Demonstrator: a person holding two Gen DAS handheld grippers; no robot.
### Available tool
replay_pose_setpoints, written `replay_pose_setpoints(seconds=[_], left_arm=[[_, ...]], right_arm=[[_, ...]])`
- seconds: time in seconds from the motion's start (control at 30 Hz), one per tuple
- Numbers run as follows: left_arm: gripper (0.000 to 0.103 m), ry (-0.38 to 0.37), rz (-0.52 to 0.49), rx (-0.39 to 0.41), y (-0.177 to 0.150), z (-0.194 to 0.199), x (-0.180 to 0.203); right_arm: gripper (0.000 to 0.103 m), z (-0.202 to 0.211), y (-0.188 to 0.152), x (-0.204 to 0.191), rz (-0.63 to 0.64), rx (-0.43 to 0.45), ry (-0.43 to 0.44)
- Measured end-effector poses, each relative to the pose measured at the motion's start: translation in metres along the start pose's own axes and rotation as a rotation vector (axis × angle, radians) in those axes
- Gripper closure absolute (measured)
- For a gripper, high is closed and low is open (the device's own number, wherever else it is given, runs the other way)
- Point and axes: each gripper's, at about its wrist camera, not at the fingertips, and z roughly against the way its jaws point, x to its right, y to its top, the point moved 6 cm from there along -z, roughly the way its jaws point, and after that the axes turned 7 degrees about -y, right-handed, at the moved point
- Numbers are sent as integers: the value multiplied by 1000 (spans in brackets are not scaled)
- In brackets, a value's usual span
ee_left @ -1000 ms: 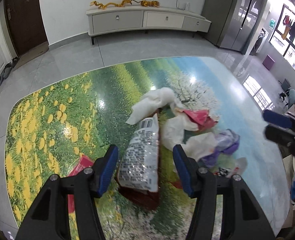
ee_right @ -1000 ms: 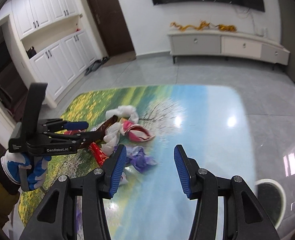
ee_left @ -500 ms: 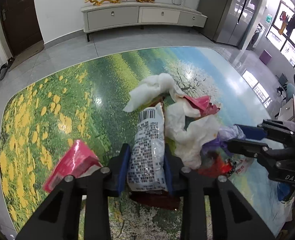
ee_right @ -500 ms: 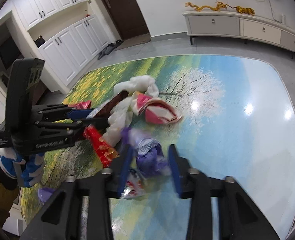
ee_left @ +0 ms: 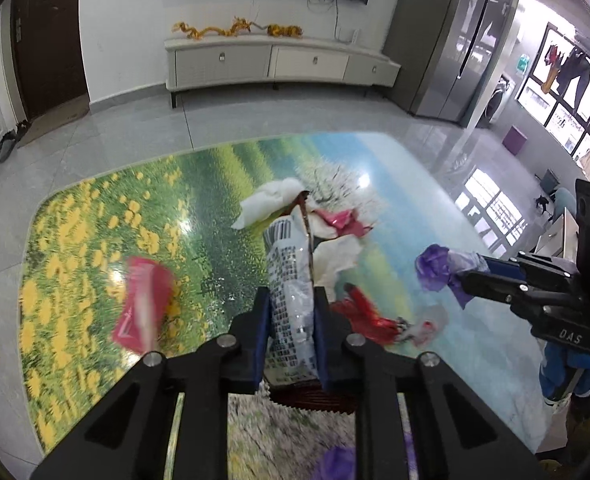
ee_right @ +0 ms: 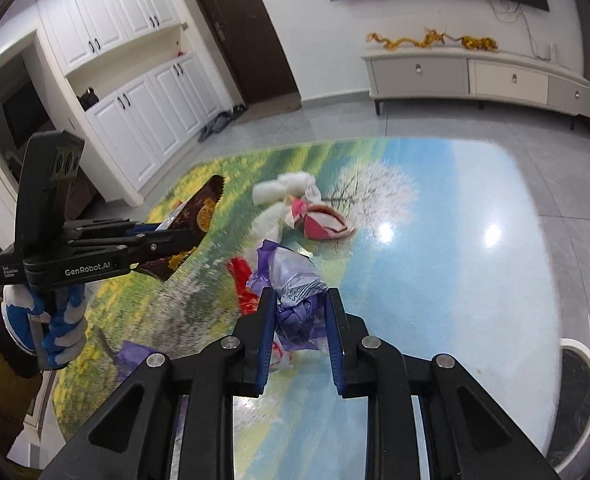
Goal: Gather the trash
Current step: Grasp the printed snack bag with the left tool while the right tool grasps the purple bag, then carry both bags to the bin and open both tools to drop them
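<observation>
Both grippers have closed since the earlier frame and their jaws keep closing. Left gripper (ee_left: 291,312) clamps the silver-backed snack bag (ee_left: 289,268), raised off the table (ee_left: 107,208). Right gripper (ee_right: 299,312) clamps the purple wrapper (ee_right: 295,280). Loose tissues (ee_left: 267,204) lie at 12 o'clock from the bag, a red wrapper (ee_left: 361,308) at 3 o'clock.
</observation>
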Motion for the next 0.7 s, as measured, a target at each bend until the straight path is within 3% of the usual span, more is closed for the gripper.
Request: replay_pose_setpoints(seconds=[0.33, 0.5, 0.7], left_arm=[[86, -12, -55, 64, 17, 46, 61], [86, -66, -123, 61, 33, 41, 122], [86, -162, -212, 6, 49, -5, 214]], right_arm=[[79, 85, -12, 16, -30, 126, -30], [79, 128, -29, 64, -92, 166, -115], [79, 163, -60, 143, -196, 151, -274]])
